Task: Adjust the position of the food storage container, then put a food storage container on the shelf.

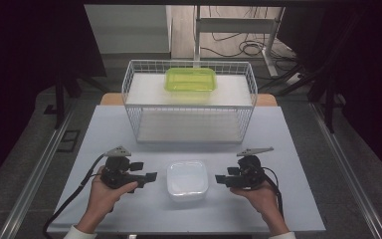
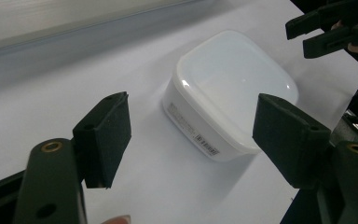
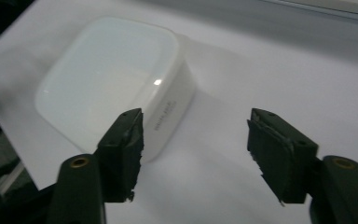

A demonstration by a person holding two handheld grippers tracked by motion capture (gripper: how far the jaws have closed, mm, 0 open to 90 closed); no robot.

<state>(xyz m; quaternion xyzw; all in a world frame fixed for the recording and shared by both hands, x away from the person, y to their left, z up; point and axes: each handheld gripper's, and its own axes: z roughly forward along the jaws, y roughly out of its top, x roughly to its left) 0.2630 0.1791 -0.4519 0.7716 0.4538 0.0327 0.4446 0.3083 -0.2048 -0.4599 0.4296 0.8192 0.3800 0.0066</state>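
A white lidded plastic container sits on the pale table near the front, between my two grippers. My left gripper is just left of it, jaws open and pointing toward it with nothing between them. My right gripper is just right of it, also open and holding nothing. In the left gripper view the container lies ahead of the open left gripper, with the right gripper at the top right. The right gripper view has the container ahead and left of the open right gripper.
A white wire rack stands at the back of the table, with a green lidded container on its top shelf. Bare tabletop lies between the rack and the white container. Dark floor and metal rails flank the table.
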